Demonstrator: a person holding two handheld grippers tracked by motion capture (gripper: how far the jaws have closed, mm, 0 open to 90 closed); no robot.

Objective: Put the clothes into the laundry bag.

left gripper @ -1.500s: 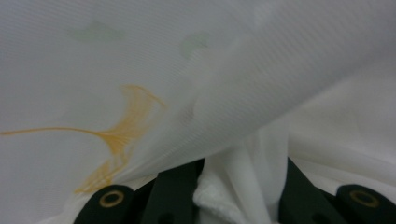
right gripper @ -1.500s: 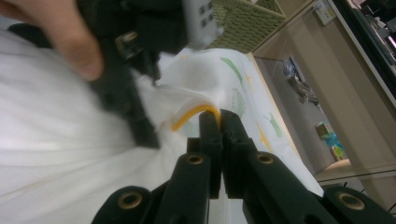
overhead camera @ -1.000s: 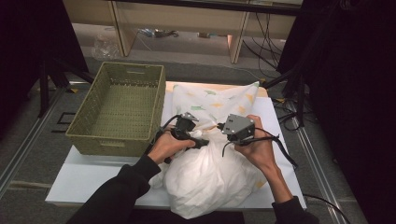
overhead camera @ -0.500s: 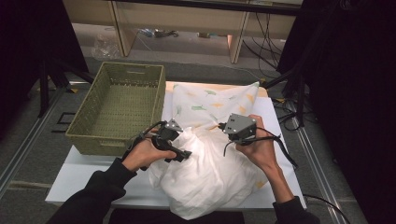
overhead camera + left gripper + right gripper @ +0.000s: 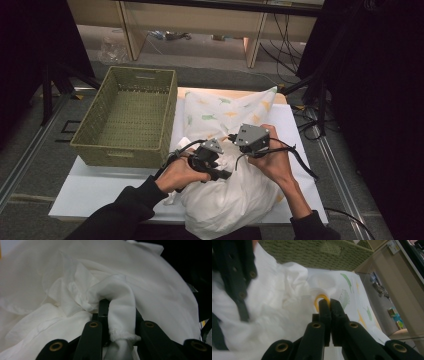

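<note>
A bulky white cloth bundle [image 5: 225, 200] lies at the table's front, partly inside a printed pillowcase [image 5: 220, 110] that stretches toward the back. My left gripper [image 5: 221, 173] sits on the bundle's left side. In the left gripper view its jaws have just been closing, and my left gripper [image 5: 119, 308] now pinches a hemmed fold of white cloth [image 5: 75, 290]. My right gripper [image 5: 236, 150] is just to the right of it. In the right gripper view my right gripper [image 5: 329, 301] is shut on a yellow-trimmed cloth edge [image 5: 321, 296] of the pillowcase [image 5: 352, 290].
A green woven basket [image 5: 120, 152] stands on the white table [image 5: 100, 190], left of the pillowcase; its wall [image 5: 317, 252] shows behind the cloth. Cables trail off the table's right side. Shelving and floor lie beyond the far edge.
My left hand drew back to the left, then came right again onto the white bundle, and its jaws went from spread to closed on a fold. The right hand stayed still.
</note>
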